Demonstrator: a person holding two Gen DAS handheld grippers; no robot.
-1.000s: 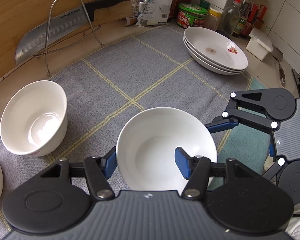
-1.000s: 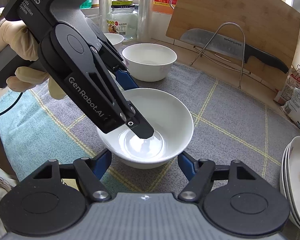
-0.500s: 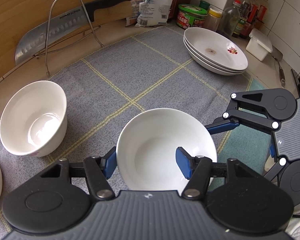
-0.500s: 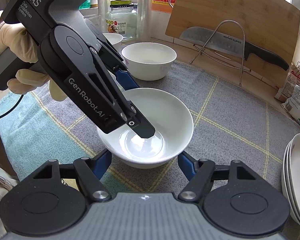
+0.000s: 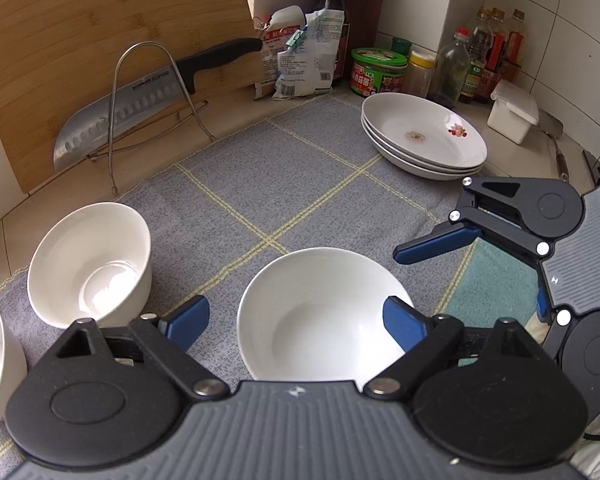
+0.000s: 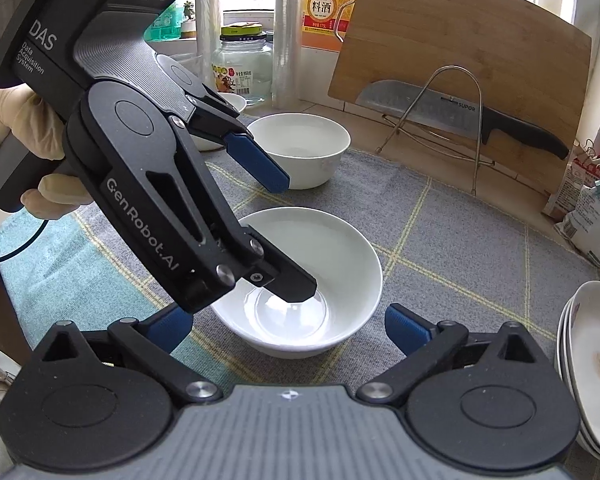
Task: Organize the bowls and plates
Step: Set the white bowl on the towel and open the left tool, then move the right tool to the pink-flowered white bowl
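On the grey checked cloth [image 5: 300,184]: three stacked plates [image 5: 424,136], stained top. Taller bowl [image 5: 90,264], empty. Wide bowl [image 5: 320,312], empty, between spread fingers of left gripper [image 5: 296,320], ungripped. Right gripper [image 6: 288,326] likewise released, beside it.

- bowl [image 5: 320,312]: plain glossy white
- second bowl [image 5: 90,264]: white all over
- stack of plates [image 5: 422,136]: white, with a brownish spot in the middle and a small red flower print near the rim
- cloth [image 5: 260,184]: blue-grey with thin pale-yellow check lines, teal along one edge
- left gripper [image 5: 296,322]: black frame, grey ribbed body, blue pads
- right gripper [image 6: 288,326]: same black, grey and blue
- cutting board [image 6: 460,40]: light brown wood grain
- knife [image 5: 140,100]: silver dimpled blade, black handle
- jar [image 5: 378,70]: green lid, red and green label
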